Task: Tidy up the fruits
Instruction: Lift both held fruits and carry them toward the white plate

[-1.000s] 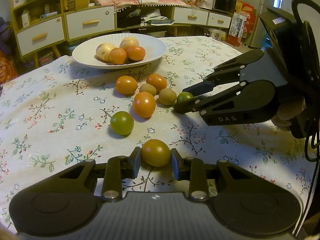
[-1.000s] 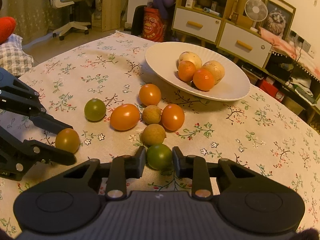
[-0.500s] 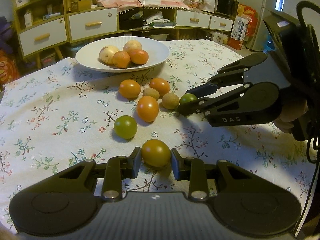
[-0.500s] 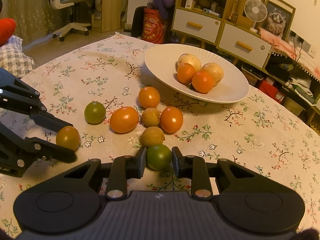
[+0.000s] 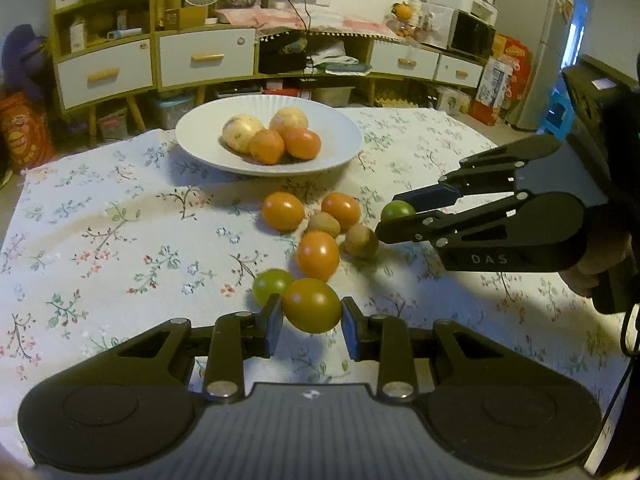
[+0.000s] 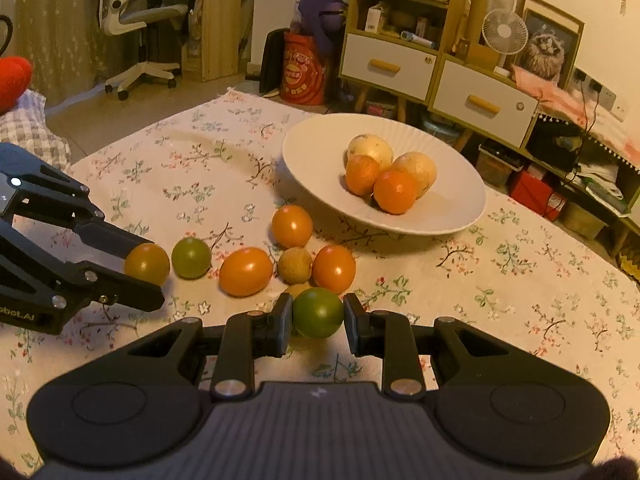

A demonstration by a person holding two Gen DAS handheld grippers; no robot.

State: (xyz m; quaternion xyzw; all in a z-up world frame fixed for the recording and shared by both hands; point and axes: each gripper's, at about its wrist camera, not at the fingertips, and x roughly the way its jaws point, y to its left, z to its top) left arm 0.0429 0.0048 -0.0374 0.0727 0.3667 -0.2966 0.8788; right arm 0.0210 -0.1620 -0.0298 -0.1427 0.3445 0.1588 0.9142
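Two fruits are being held at once: the left hand-held gripper [image 5: 311, 322] is clamping an amber tomato [image 5: 312, 310] between its pads, and the right hand-held gripper [image 6: 317, 322] is pinching a dark green tomato [image 6: 318, 313] the same way. Each fruit is sitting right at the fingertips, apparently clear of the floral counter [image 6: 520, 288], probably so it can be carried over the loose pile without knocking anything.

Ahead of both grippers, the white plate [image 6: 448, 220] is holding two oranges and two pale round fruits; that seems to be where the carried pair is heading. Between grippers and plate, three orange tomatoes, two small brown fruits and a light green tomato [image 6: 191, 258] are lying clustered on the cloth, the green one just beside the left gripper's load.

Lettering reading "DAS" is showing on the right gripper's side in the left wrist view; "bot.AI", cut off at the frame edge, is showing on the left gripper in the right wrist view.
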